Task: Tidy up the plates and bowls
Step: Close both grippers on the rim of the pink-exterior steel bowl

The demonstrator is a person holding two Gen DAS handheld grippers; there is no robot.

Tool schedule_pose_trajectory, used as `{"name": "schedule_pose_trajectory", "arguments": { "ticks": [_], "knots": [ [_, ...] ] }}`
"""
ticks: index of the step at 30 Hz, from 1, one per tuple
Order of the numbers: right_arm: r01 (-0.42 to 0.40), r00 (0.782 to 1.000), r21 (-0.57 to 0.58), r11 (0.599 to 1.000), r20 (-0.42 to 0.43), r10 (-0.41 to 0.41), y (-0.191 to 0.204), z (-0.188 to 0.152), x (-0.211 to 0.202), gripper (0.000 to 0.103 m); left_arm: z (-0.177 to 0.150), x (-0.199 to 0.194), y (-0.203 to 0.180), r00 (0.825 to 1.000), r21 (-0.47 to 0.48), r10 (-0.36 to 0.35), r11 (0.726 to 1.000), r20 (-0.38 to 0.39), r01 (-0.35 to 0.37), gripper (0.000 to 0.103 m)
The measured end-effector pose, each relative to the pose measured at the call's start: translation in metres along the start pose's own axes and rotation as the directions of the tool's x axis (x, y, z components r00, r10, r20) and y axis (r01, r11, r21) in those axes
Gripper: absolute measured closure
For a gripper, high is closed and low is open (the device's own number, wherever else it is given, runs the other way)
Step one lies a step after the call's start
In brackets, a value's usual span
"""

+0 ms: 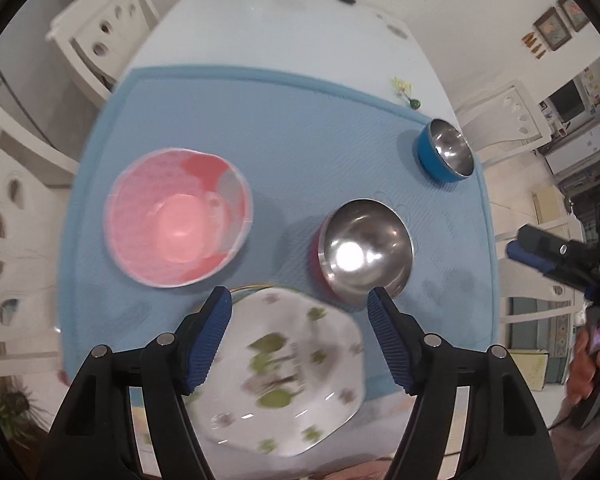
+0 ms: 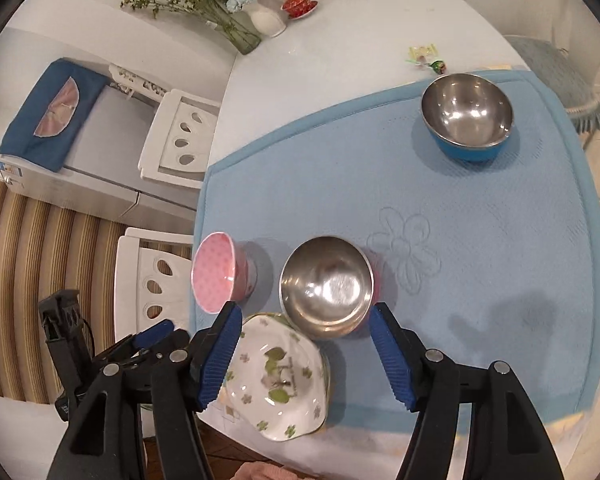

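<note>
A white floral plate [image 1: 288, 368] lies at the near edge of the blue mat [image 1: 284, 128], stacked on another plate whose rim shows [image 1: 252, 288]. My left gripper [image 1: 300, 300] is open above it, empty. A pink bowl [image 1: 178, 218] sits left, a steel bowl with a red outside [image 1: 366, 250] in the middle, and a steel bowl with a blue outside [image 1: 446, 152] far right. In the right wrist view my right gripper [image 2: 306, 320] is open above the floral plate [image 2: 278, 376] and the red steel bowl [image 2: 326, 284]; the pink bowl [image 2: 220, 276] and blue steel bowl [image 2: 468, 116] also show. The left gripper [image 2: 152, 340] appears at lower left.
White chairs [image 1: 16, 216] stand left of the table and one [image 1: 516, 120] to the right. A vase [image 2: 266, 20], a red lidded cup [image 2: 298, 2] and a sweet wrapper [image 2: 424, 56] sit on the far tabletop. The table's near edge [image 2: 340, 436] is just below the mat.
</note>
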State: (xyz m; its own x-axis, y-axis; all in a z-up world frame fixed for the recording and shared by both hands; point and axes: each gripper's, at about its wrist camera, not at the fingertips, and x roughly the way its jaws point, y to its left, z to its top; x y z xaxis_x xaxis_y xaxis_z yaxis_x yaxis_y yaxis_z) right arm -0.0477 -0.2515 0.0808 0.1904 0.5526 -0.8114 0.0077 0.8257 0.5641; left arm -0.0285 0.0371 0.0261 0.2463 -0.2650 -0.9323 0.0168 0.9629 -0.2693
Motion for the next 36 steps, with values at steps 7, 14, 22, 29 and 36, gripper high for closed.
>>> {"name": "schedule_pose_trajectory", "arguments": {
  "ticks": [7,14,22,29,36],
  "knots": [
    [-0.022,0.994,-0.017,1.000,-0.108,0.020,-0.036,0.015,0.060,0.039,0.006,0.064,-0.032,0.995,0.001,0.062,0.998,-0.079,-0.062,0.034],
    [-0.026,0.985,-0.080,0.996,-0.174,0.011,-0.058,0.025,0.115,0.039,0.010,0.110,-0.029,0.985,-0.063,0.110,0.991,-0.136,-0.120,0.039],
    [-0.035,0.960,-0.162,0.986,-0.281,-0.012,-0.070,0.028,0.163,0.066,0.013,0.132,-0.037,0.980,-0.080,0.147,0.984,-0.134,-0.159,0.078],
    [-0.006,0.964,-0.210,0.978,-0.261,-0.051,-0.065,0.025,0.172,0.087,0.014,0.140,-0.032,0.983,-0.122,0.131,0.982,-0.125,-0.146,0.095],
    [0.019,0.972,-0.178,0.984,-0.228,-0.060,-0.063,0.031,0.162,0.088,0.019,0.140,-0.036,0.985,-0.110,0.088,0.988,-0.145,-0.105,0.095]
  ]
}}
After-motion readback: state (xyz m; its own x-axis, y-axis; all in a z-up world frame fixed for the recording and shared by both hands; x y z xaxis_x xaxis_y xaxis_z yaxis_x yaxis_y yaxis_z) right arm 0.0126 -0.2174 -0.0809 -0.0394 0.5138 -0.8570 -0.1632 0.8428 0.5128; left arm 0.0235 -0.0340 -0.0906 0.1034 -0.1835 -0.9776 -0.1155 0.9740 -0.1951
